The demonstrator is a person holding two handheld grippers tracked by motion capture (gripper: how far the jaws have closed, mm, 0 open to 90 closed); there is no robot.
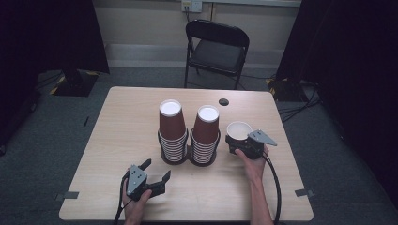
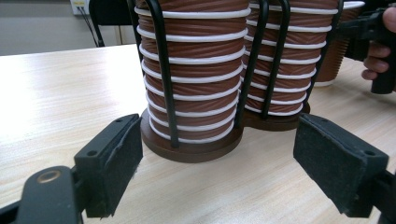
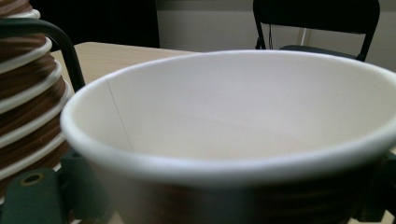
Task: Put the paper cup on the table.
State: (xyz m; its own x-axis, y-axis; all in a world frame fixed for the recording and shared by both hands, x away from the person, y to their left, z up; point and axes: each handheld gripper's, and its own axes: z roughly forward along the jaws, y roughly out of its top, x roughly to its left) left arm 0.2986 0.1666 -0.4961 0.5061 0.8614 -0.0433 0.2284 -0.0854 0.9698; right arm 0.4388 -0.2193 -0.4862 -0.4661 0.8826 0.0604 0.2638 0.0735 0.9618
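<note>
- The room has a grey carpeted floor (image 1: 42,140), dark curtains at both sides and a pale back wall; a black folding chair (image 1: 216,49) stands beyond the far edge of the table.
- The light wood-grain table (image 1: 126,122) carries, near its middle, a black wire cup holder with two round brown bases (image 1: 187,157); everything below is placed against this holder.
- In the holder stand two stacks of brown ribbed paper cups with white rims (image 1: 187,126), side by side and mouths down, their white bottoms facing up.
- The left claw (image 1: 157,169) lies low over the table on the near side of the holder, towards its left stack; its jaws are spread wide with nothing between them, released. In the left gripper view the left claw (image 2: 217,158) faces the holder's bases, apart from them.
- The right claw (image 1: 238,140) is just right of the holder, its jaws standing wide on either side of a single brown paper cup with a white inside (image 1: 239,130); whether the pads press on the cup I cannot tell.
- That single cup (image 3: 233,126) stands upright just right of the holder's right stack, its long axis vertical and its open mouth pointing up.
</note>
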